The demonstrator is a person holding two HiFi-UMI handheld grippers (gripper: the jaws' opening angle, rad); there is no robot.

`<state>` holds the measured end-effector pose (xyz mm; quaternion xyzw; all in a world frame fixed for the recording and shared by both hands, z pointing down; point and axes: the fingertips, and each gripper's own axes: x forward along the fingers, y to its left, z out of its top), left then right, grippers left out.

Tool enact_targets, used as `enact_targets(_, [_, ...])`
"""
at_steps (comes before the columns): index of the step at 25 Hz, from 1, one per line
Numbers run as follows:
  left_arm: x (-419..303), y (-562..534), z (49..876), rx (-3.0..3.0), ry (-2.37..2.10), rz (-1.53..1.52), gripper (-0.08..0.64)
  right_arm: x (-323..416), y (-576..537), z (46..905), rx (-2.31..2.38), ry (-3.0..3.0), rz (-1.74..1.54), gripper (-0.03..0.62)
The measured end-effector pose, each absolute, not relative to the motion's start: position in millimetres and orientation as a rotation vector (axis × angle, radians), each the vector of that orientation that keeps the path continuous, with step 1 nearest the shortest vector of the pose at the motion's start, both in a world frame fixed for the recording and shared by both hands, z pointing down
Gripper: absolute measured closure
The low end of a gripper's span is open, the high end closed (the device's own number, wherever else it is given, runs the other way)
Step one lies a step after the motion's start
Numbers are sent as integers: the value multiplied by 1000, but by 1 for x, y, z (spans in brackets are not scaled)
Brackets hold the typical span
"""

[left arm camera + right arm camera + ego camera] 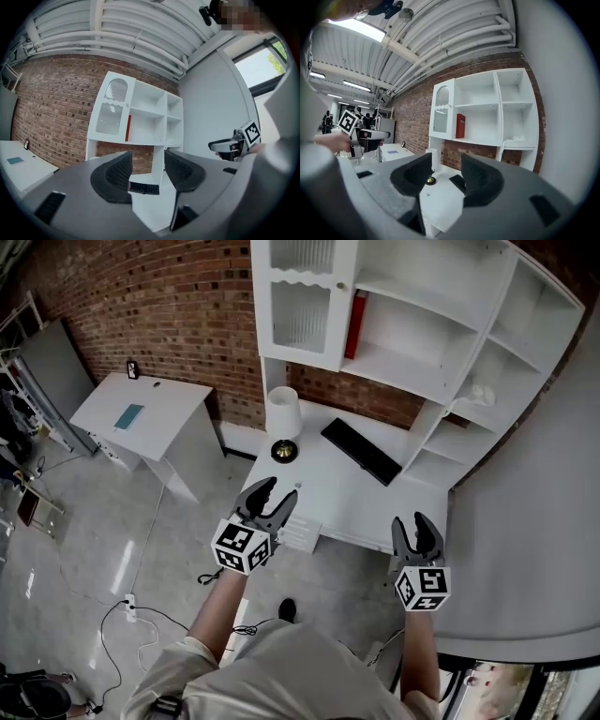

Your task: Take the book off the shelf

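A red book (356,324) stands upright on the white shelf unit (422,381), against the cupboard's side wall; it also shows as the red book (128,128) and the red book (460,125). My left gripper (269,497) hangs over the desk's front left corner, open and empty. My right gripper (417,526) is near the desk's front right edge, also open with nothing between its fingers. Both are well short of the book.
On the white desk (328,493) lie a black keyboard (361,451) and a white lamp (282,420) on a brass base. A glass-door cupboard (300,296) adjoins the book. A second white table (141,418) stands left; cables lie on the floor.
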<state>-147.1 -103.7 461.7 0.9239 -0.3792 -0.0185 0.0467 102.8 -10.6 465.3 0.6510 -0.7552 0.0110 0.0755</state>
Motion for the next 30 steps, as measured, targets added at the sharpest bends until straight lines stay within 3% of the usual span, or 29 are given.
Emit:
enact_targets(17, [-133,-209,469,2876,-1009,-31,360,103,-100,465,2065,-2190,33,411])
enact_targets(30, [-87,-257,478,2835,-1093,10,361,150,-172,475,1977,-2268,57,410])
